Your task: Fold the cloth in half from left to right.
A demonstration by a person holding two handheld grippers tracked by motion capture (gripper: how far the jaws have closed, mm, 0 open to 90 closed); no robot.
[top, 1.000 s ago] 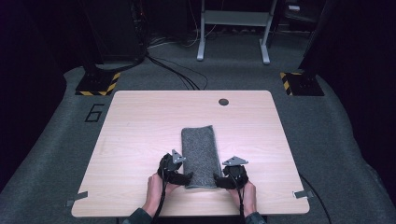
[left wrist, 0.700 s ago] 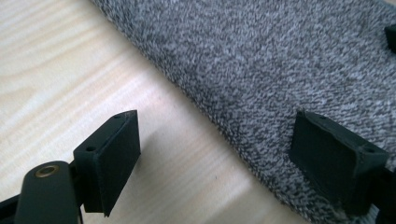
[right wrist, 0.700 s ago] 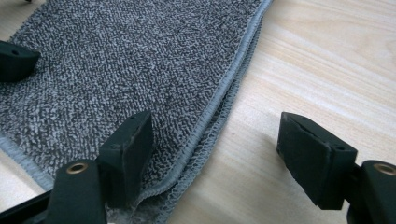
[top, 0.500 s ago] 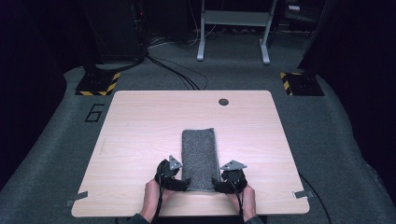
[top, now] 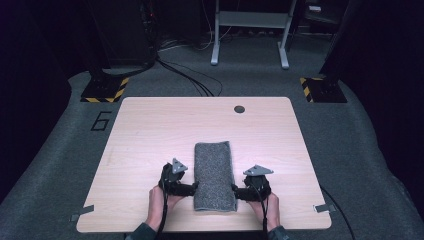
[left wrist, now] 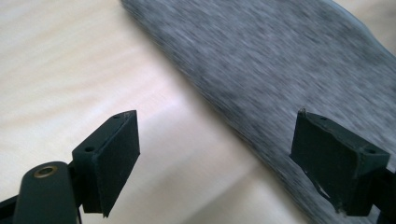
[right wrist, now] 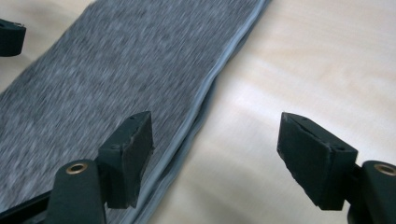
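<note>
The table (top: pixel 150 130) carries one thing that matters to me: a grey folded cloth (top: pixel 214 175) lying flat as a long strip between my two hands, its near end close to my edge of the table. I judge it soft, light and limp. It should sag wherever I do not support it, and the stacked layers could slide apart, so I would pinch through every layer at the long edges near the closest corners.

My left gripper (top: pixel 189 188) sits just beside the cloth's left edge, jaws spread wide and holding nothing. In the left gripper view that left gripper (left wrist: pixel 215 161) straddles the border, one jaw over bare wood, the other over the cloth (left wrist: pixel 289 70).

My right gripper (top: pixel 238 192) mirrors it at the right edge, also wide open and empty. From that right gripper (right wrist: pixel 215 158), the layered hem (right wrist: pixel 205 102) runs just inside one jaw, the other over wood.
</note>
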